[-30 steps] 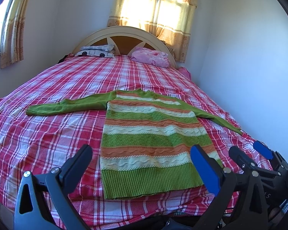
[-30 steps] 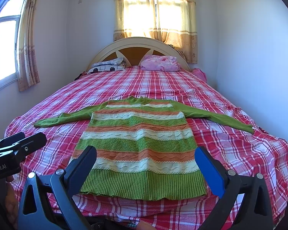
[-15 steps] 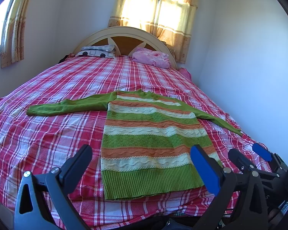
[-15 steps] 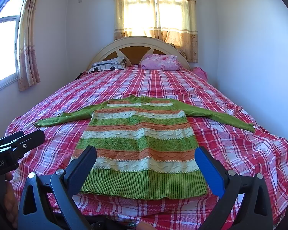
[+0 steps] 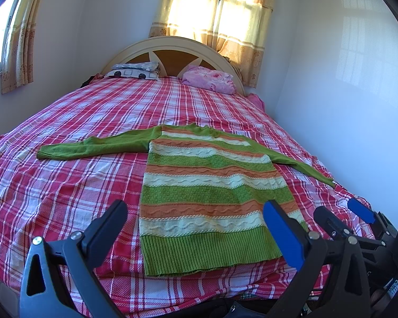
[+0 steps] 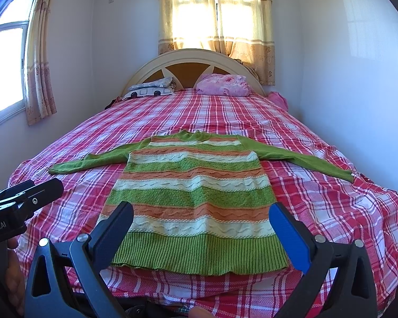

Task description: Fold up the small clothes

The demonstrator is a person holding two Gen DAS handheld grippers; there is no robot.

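Note:
A small knit sweater (image 5: 209, 198) (image 6: 193, 201) with green, orange and cream stripes lies flat on the bed, hem toward me, both green sleeves spread sideways. My left gripper (image 5: 196, 228) hangs open above the foot of the bed, its fingers framing the hem, nothing between them. My right gripper (image 6: 201, 230) is also open and empty, held over the hem from slightly further right. In the left wrist view the right gripper (image 5: 342, 214) shows at the lower right; in the right wrist view the left gripper (image 6: 26, 196) shows at the left edge.
The bed carries a red and white plaid cover (image 5: 66, 185) (image 6: 331, 212). A patterned pillow (image 5: 135, 70) and a pink bundle (image 5: 209, 78) lie by the headboard (image 6: 196, 58). A white wall (image 5: 345, 92) runs close along the right side. Curtained windows stand behind and left.
Both views have shifted only slightly; the sweater lies as before and both grippers stay open.

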